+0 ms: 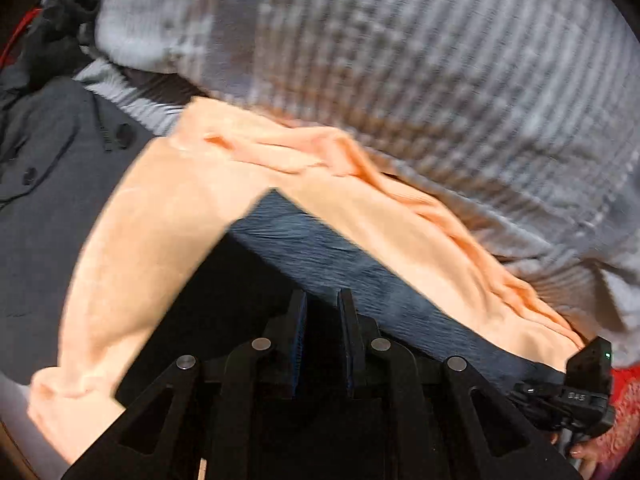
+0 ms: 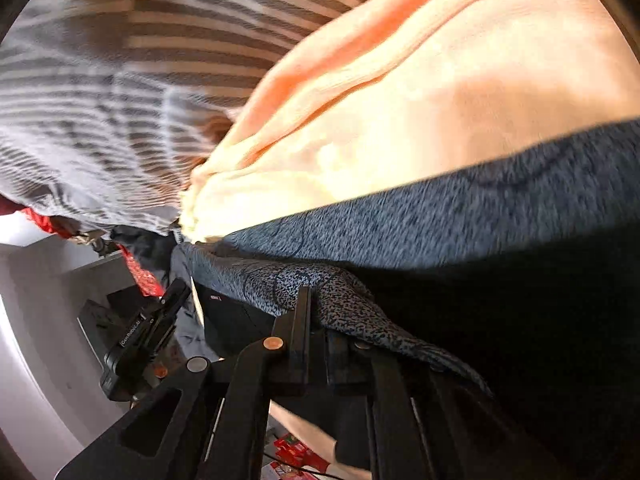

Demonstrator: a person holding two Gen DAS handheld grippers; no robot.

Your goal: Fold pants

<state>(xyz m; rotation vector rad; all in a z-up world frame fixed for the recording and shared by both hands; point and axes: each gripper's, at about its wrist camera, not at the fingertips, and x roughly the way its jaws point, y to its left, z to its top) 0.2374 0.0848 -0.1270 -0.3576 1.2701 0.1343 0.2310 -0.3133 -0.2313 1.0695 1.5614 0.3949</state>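
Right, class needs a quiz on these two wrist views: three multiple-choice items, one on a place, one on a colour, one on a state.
1. In the left wrist view, the grey buttoned shirt lies where from the peach garment?
A left of it
B right of it
C on top of it

2. The fabric draped over the right gripper is
A red
B speckled blue
C white

3. The right gripper is
A wide open, empty
B shut on the fabric
C out of view

Answers: 1 A, the shirt fills the left edge beside the peach cloth; 2 B, dark blue flecks show; 3 B, its fingers pinch a fold.
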